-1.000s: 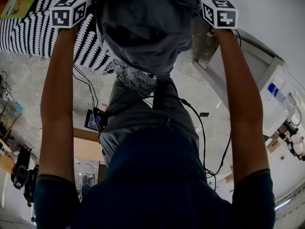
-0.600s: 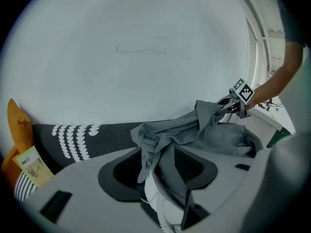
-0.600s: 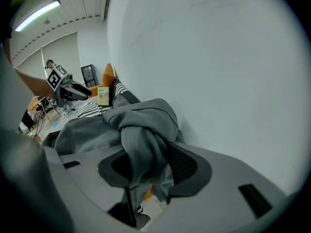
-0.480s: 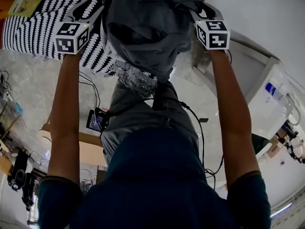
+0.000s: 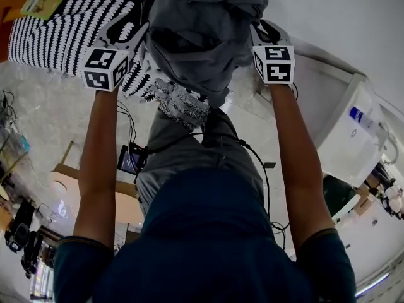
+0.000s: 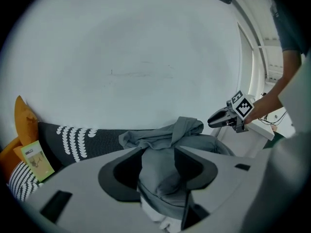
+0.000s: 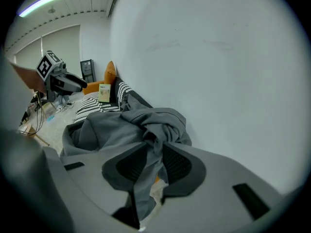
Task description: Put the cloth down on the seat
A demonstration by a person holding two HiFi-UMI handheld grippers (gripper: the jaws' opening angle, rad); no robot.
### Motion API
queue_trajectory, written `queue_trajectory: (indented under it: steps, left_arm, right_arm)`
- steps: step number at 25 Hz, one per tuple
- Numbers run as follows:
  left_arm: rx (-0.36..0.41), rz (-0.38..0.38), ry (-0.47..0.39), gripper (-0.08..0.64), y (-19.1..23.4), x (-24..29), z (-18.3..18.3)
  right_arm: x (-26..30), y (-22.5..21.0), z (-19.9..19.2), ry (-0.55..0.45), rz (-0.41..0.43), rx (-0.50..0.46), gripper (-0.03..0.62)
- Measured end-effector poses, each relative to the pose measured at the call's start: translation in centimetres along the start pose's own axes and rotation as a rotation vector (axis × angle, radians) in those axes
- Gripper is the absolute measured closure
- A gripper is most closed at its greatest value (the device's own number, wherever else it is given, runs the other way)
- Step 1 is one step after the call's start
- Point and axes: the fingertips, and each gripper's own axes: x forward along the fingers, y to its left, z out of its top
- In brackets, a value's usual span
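Note:
A crumpled grey cloth (image 5: pixel 196 36) hangs bunched between my two grippers, over the black-and-white patterned seat (image 5: pixel 57 30). My left gripper (image 5: pixel 140 35) grips its left side; in the left gripper view the cloth (image 6: pixel 165 140) fills the gap of that gripper (image 6: pixel 158 152). My right gripper (image 5: pixel 254 33) is at the cloth's right side. In the right gripper view a fold of cloth (image 7: pixel 126 125) runs between the jaws of that gripper (image 7: pixel 154 147), which are closing on it. Each gripper shows in the other's view: the right (image 6: pixel 228 118), the left (image 7: pixel 60 79).
A white wall rises right behind the seat. An orange cushion (image 6: pixel 24 120) and a green booklet (image 5: pixel 39 2) lie at the seat's far left end. A white cabinet (image 5: pixel 353 137) stands to the right. Cables (image 5: pixel 252 144) trail over the pale floor by my legs.
Both grippers have come back toward me with the cloth still bunched between them. More of the patterned seat now shows past the left gripper.

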Motion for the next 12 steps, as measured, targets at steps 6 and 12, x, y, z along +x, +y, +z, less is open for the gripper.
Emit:
queue_trajectory:
  steps: [6, 12]
  left_arm:
    - [-0.013, 0.016, -0.042, 0.351, -1.9, -3.3, 0.9]
    - [-0.013, 0.044, -0.088, 0.351, -3.3, -6.9, 2.2]
  right_arm:
    - [-3.2, 1.8, -0.4, -0.025, 0.005, -0.007, 0.494]
    - [-6.1, 4.2, -0.1, -0.055, 0.026, -0.026, 0.503]
